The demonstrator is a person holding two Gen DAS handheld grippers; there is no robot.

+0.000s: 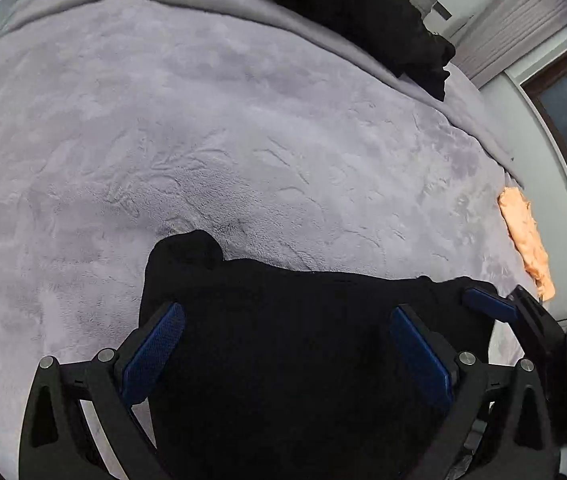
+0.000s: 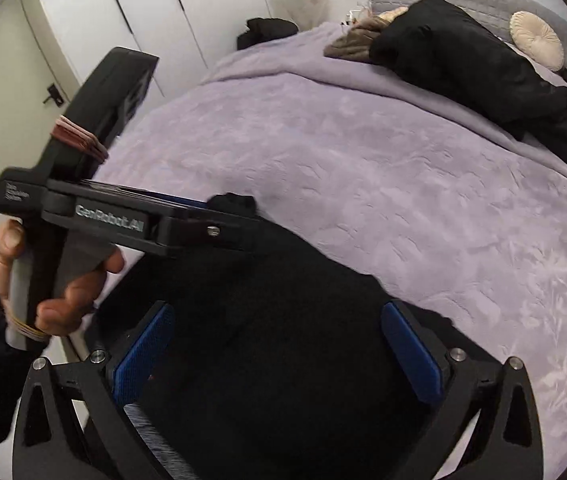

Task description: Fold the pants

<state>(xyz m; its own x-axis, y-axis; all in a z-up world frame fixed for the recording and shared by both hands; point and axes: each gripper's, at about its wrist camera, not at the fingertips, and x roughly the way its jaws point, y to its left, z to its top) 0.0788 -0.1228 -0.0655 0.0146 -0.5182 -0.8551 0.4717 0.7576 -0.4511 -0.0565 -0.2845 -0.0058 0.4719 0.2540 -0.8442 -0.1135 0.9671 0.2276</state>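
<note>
Lavender bedspread [image 1: 243, 120] carries black pants [image 1: 283, 340] bunched at its near edge; left tongs [image 1: 287, 344] and right tongs [image 2: 275, 344] spread apart over them, apparently before gripping to spread them flat.

We see matt black cloth pants [image 1: 283, 340] on a plush, rough-napped lilac blanket [image 1: 203, 140]. Our grippers' pads [image 2: 143, 356] look like textured blue rubber, set in matt black plastic with shiny metal screws [image 2: 458, 355].
</note>
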